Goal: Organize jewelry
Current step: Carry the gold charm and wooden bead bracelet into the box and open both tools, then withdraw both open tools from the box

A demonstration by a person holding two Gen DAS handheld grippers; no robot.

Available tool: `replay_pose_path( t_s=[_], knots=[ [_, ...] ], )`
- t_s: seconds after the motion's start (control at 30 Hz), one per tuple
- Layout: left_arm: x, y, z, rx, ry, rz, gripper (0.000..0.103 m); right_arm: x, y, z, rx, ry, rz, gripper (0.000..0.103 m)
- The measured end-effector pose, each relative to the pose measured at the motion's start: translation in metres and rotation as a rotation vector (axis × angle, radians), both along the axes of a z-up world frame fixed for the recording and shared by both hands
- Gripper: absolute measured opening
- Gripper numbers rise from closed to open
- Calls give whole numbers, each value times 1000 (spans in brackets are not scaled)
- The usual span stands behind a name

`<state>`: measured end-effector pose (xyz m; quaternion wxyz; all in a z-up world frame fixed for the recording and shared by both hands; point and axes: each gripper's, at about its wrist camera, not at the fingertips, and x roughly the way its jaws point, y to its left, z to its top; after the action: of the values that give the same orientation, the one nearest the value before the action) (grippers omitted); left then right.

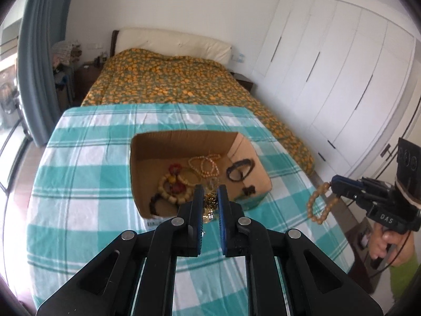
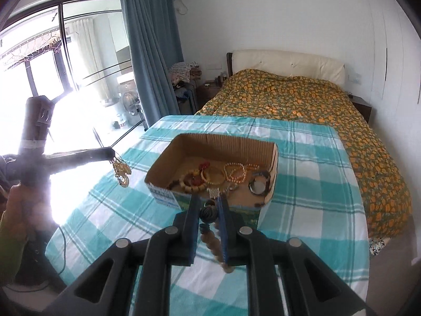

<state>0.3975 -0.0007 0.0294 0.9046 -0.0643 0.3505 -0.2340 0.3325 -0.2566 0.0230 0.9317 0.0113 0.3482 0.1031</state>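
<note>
An open cardboard box (image 1: 184,142) (image 2: 226,143) sits on a table with a teal checked cloth (image 1: 86,163) (image 2: 310,184). It holds several bead bracelets and necklaces (image 1: 205,164) (image 2: 234,172). My left gripper (image 1: 210,200) (image 2: 113,156) is shut on a gold pendant piece (image 1: 209,204) (image 2: 121,169), held just in front of the box. My right gripper (image 2: 208,205) (image 1: 332,184) is shut on a tan wooden bead bracelet (image 1: 319,205) (image 2: 213,242), held to the right of the box, above the table edge.
A bed with an orange-patterned cover (image 1: 168,79) (image 2: 302,100) lies beyond the table. White wardrobe doors (image 1: 342,73) stand on the right. A blue curtain (image 2: 150,52) and bright glass doors (image 2: 39,73) are on the left.
</note>
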Motion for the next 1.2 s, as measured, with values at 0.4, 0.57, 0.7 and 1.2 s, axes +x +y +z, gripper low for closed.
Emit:
replay_pose_path(
  t_s=[0.4,0.57,0.7,1.2],
  knots=[
    [127,-23,-45,127,65,60,8,148,-2,-47,-27,153,23,14],
    [152,-31,-88,184,130,72,11,180,-10,-102,-87,245,-6,15],
    [146,-30,-105,201,147,110,72,186,-20,-124,-86,267,-53,44],
    [56,-50,-56,415,-19,354,102,119,-2,-57,-56,125,-126,83]
  ],
)
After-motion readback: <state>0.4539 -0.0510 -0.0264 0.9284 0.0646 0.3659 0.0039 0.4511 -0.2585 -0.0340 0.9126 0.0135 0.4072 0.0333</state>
